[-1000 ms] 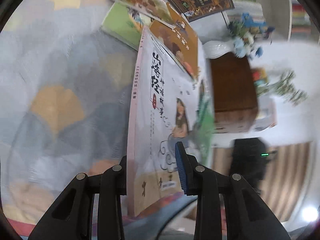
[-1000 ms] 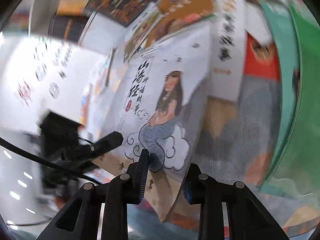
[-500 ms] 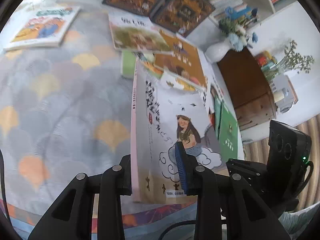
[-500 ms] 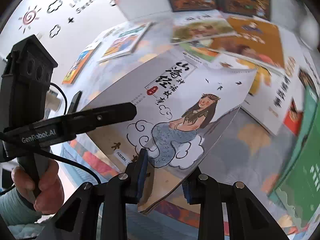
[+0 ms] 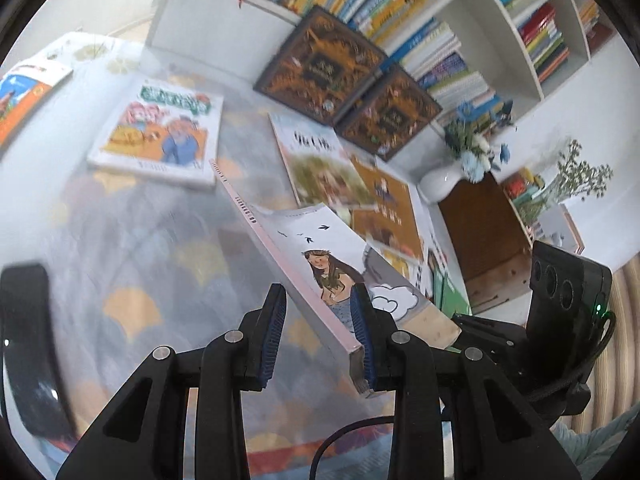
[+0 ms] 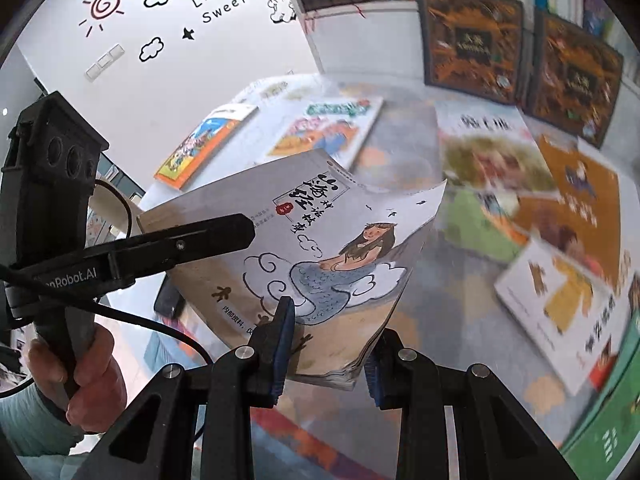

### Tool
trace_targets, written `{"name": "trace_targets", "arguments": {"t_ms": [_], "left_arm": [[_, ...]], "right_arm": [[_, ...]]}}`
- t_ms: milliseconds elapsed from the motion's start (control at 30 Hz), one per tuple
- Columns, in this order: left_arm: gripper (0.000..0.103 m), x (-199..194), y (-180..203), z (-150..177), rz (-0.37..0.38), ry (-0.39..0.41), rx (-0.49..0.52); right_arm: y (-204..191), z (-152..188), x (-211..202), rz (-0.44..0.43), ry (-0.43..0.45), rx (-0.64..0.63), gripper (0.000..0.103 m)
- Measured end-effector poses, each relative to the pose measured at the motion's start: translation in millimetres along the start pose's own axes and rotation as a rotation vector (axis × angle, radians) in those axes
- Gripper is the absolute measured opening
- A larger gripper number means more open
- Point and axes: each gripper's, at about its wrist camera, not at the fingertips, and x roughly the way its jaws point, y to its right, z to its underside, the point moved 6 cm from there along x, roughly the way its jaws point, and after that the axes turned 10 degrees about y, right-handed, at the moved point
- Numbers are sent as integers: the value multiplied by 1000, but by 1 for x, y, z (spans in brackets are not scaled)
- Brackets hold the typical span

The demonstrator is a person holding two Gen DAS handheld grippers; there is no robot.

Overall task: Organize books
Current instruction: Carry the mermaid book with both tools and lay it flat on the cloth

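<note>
A white mermaid-cover book (image 6: 320,248) is held in the air above the scalloped rug, tilted. My right gripper (image 6: 328,344) has its jaws around the book's bottom edge. My left gripper (image 5: 318,332) has the book's pink spine (image 5: 280,260) between its jaws; the right pad touches the cover, the left pad stands off the spine with a gap. The left gripper's finger shows over the cover in the right wrist view (image 6: 180,244).
Several books lie on the rug: a cartoon book (image 5: 160,136), a green-landscape book (image 5: 320,168), an orange book (image 5: 384,204), green books (image 6: 608,412). Two dark ornate books (image 5: 328,64) lean on a full white bookshelf (image 5: 500,20). A wooden cabinet (image 5: 484,236) stands right.
The book has been lifted off the rug and tilted up. Both grippers rose with it, and the views now face the bookshelf. The left jaws look wider apart than before.
</note>
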Motion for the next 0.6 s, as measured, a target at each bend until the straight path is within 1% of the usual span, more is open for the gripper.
{"name": "trace_targets", "arguments": {"t_ms": [167, 333, 400, 467, 600], "left_arm": [[29, -6, -24, -42, 19, 35, 27], [29, 4, -62, -85, 14, 58, 40], [29, 16, -82, -104, 5, 58, 46], [29, 27, -99, -115, -5, 49, 40], [29, 51, -133, -130, -21, 26, 13]], "right_arm": [[-25, -39, 20, 18, 39, -26, 30], [-28, -87, 59, 19, 72, -11, 30], [-27, -104, 83, 16, 62, 9, 30], [-24, -115, 104, 14, 47, 36, 30], [-14, -134, 147, 39, 17, 80, 31]]}}
